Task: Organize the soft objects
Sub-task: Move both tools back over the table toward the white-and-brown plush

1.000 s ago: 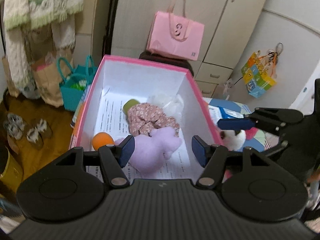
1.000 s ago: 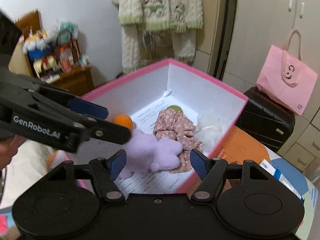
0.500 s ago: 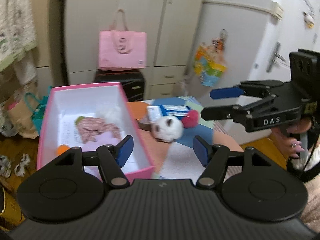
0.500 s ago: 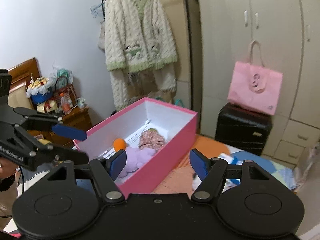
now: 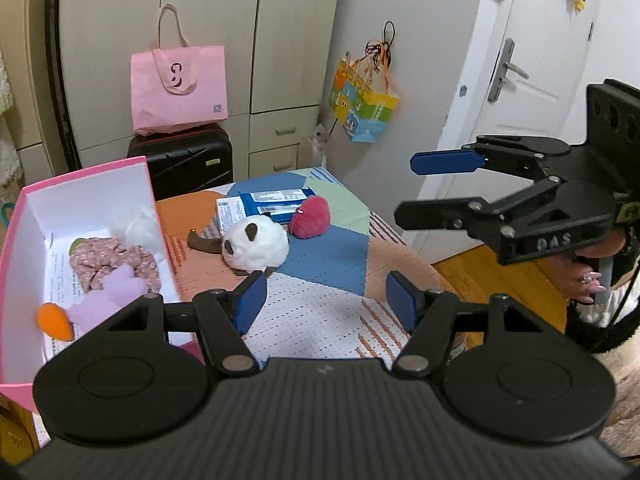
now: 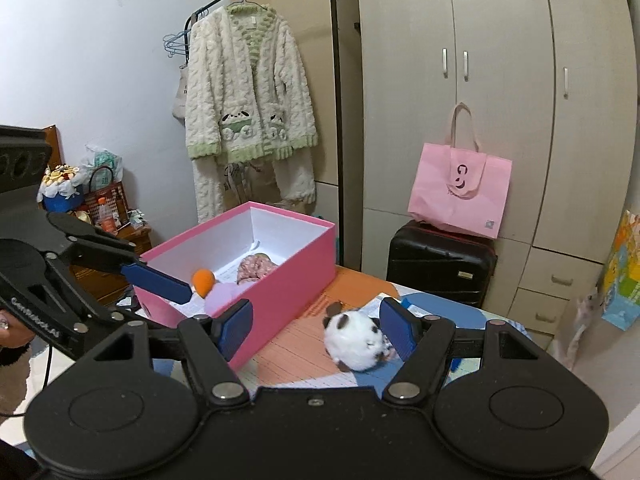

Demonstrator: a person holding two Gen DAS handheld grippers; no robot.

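Two open claws above the table.
Panda plush (image 5: 256,246) lies beyond the empty left claw (image 5: 326,300), just ahead of the empty right claw (image 6: 316,330).

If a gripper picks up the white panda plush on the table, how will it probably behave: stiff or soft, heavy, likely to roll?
The panda plush looks fluffy and rounded, so it will probably squash between the pads. It seems light for its size. Its ball shape may let it roll if nudged on the table.

box (image 5: 86,176): pink, open, on bench, left | inside: lilac plush (image 5: 108,298), orange ball (image 5: 54,320), floral cloth (image 5: 112,258), white fluff (image 5: 140,228) | panda (image 5: 256,246): white, dark patches, on bench beside box | red plush (image 5: 312,216): just beyond panda
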